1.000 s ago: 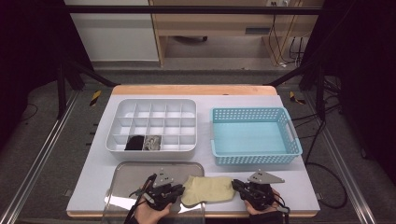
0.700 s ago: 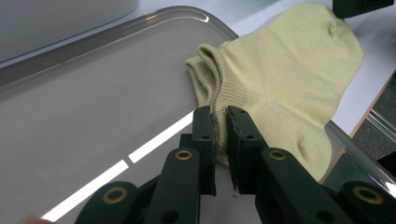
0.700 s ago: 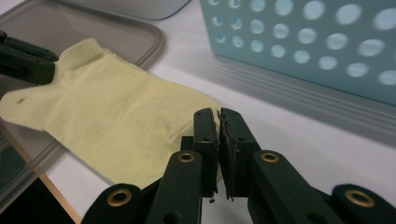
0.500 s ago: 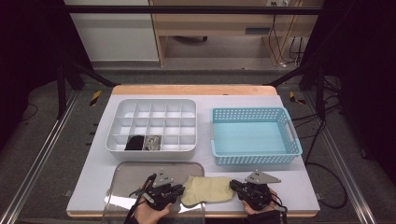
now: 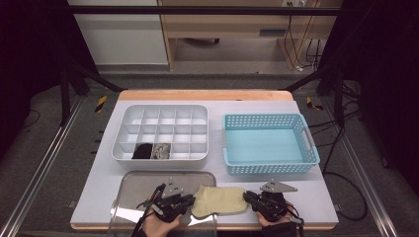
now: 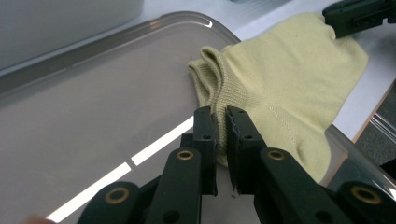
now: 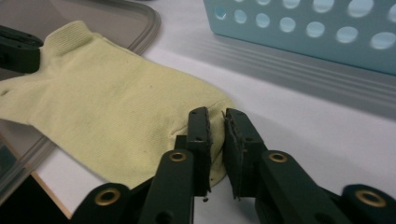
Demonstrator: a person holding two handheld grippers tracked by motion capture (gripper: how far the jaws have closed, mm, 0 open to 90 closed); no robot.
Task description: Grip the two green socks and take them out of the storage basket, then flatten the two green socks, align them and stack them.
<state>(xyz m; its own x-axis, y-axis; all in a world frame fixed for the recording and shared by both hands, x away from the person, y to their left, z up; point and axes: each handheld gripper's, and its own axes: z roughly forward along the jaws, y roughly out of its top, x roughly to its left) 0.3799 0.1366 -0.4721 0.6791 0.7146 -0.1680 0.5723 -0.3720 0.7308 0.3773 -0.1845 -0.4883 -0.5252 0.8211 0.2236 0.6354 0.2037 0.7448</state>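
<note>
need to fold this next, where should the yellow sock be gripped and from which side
Grip the yellow sock at its two ends, coming in low from either side. It lies flat, half on the clear tray, so only its edges offer fabric to pinch. The left gripper is already shut on the ribbed cuff edge, the right gripper on the toe end.

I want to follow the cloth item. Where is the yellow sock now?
In the high view the yellow sock lies at the table's near edge, between the left gripper and right gripper, partly on the clear tray, in front of the blue basket.
</note>
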